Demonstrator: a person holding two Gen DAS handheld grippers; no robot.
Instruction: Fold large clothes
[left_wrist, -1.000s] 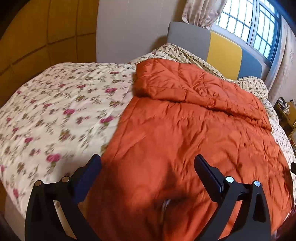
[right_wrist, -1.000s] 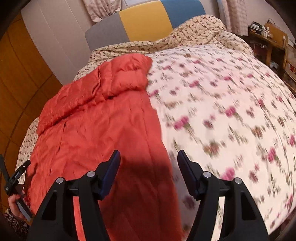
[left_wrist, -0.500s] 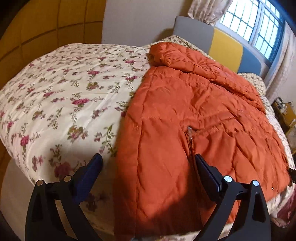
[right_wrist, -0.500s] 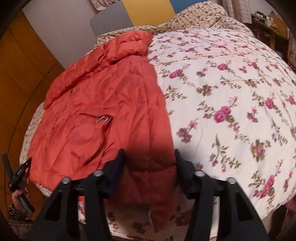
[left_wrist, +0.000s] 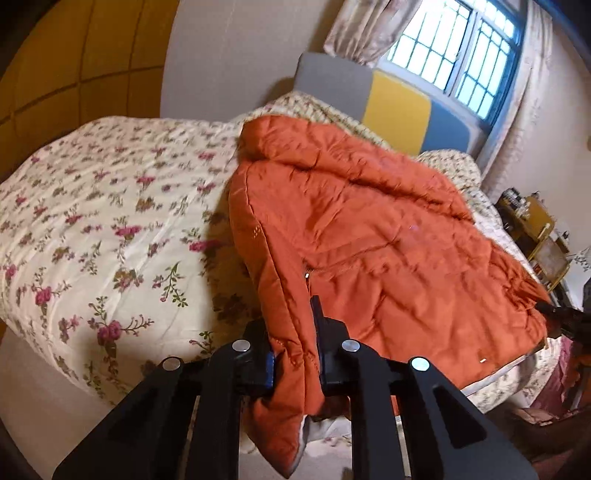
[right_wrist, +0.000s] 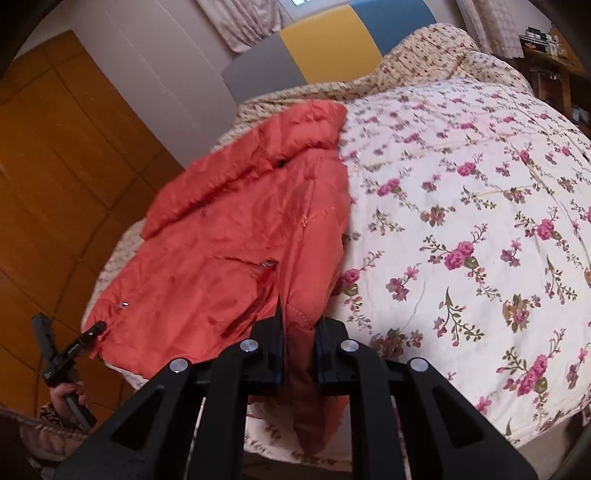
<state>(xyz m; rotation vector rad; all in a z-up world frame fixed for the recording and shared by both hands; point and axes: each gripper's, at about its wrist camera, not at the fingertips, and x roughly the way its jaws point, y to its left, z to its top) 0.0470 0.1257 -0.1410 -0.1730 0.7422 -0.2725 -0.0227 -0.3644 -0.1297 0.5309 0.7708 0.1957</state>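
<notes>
An orange quilted jacket (left_wrist: 369, 240) lies spread on the floral bed cover (left_wrist: 92, 221), hood toward the headboard. My left gripper (left_wrist: 295, 354) is at the jacket's near hem on its left edge. Its jaws are closing, and a fold of orange fabric is pinched between the pads and hangs below them. In the right wrist view the same jacket (right_wrist: 229, 258) lies left of centre. My right gripper (right_wrist: 299, 354) grips the hem at the right edge, jaws closing with fabric pressed between them. The left gripper (right_wrist: 88, 332) shows at the jacket's far corner, held by a hand (right_wrist: 66, 395).
A grey, yellow and blue headboard (left_wrist: 399, 96) stands under a barred window (left_wrist: 461, 55). Yellow-brown wall panels (right_wrist: 55, 166) run along the left of the bed. A cluttered wooden shelf (left_wrist: 528, 221) stands past the bed's far side. The floral cover (right_wrist: 480, 184) spreads wide to the right.
Both grippers have drawn back to the bed's near edge and gone from wide open to closed on the jacket's hem. The hem edges now lift off the cover.
</notes>
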